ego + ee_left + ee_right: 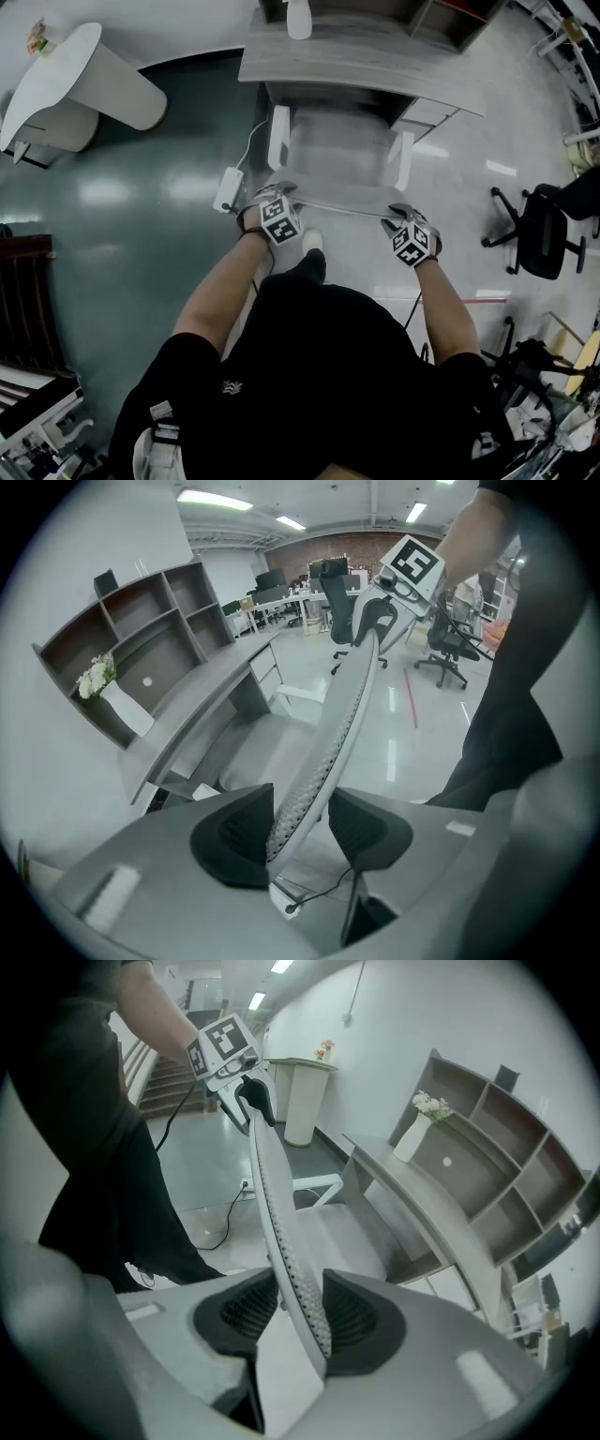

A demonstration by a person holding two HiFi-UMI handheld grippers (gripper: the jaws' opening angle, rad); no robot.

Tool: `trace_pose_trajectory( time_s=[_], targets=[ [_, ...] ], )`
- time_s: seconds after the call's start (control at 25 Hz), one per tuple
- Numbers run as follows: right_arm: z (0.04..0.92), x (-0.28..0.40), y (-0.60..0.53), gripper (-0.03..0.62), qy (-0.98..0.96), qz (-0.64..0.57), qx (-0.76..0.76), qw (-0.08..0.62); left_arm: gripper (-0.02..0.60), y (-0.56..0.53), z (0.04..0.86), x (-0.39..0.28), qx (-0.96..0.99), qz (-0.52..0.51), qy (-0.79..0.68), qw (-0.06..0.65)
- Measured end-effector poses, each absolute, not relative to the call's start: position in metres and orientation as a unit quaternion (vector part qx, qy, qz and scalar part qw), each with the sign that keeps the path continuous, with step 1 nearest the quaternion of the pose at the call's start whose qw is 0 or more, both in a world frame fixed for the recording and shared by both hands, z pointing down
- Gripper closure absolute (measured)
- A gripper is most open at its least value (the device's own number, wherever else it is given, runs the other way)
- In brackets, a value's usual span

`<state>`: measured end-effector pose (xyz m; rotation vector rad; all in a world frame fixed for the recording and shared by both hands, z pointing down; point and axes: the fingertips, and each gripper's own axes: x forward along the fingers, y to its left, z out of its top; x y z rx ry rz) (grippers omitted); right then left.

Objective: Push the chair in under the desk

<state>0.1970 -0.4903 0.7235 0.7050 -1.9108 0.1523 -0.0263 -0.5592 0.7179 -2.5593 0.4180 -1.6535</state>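
A white mesh-backed chair (342,150) with two armrests stands partly under the grey desk (356,52). I stand behind it, and its backrest top edge (342,204) runs between my hands. My left gripper (278,217) is shut on the left end of that edge and my right gripper (411,239) on the right end. In the left gripper view the backrest (323,752) passes between the pads of the left gripper (300,822). In the right gripper view the backrest (281,1241) sits pinched in the right gripper (298,1312). The seat is under the desk (412,1194).
A white power strip (228,190) with a cable lies on the floor left of the chair. A white counter (84,84) stands far left, a black office chair (544,230) right. A vase of flowers (98,677) and shelves sit on the desk.
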Motion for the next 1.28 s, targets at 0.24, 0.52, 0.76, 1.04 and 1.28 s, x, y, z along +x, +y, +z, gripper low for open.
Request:
trace_pose_trajectory(
  time_s=[0.24, 0.52, 0.76, 1.04, 1.28],
  targets=[
    [0.724, 0.191, -0.523, 0.442, -0.798, 0.064, 0.293, 0.523, 0.388, -0.593, 0.718, -0.03, -0.832, -0.538, 0.132, 0.03],
    [0.723, 0.182, -0.565, 0.444, -0.802, 0.051, 0.292, 0.519, 0.388, -0.634, 0.716, -0.04, -0.831, -0.538, 0.135, 0.036],
    [0.725, 0.181, -0.598, 0.448, -0.807, 0.032, 0.291, 0.513, 0.388, -0.669, 0.718, -0.041, -0.831, -0.536, 0.14, 0.055],
    [0.727, 0.19, -0.624, 0.451, -0.812, 0.015, 0.282, 0.51, 0.388, -0.696, 0.719, -0.032, -0.831, -0.534, 0.147, 0.058],
    [0.729, 0.215, -0.668, 0.451, -0.81, 0.015, 0.28, 0.514, 0.388, -0.734, 0.721, -0.009, -0.83, -0.536, 0.148, 0.046]
  ],
)
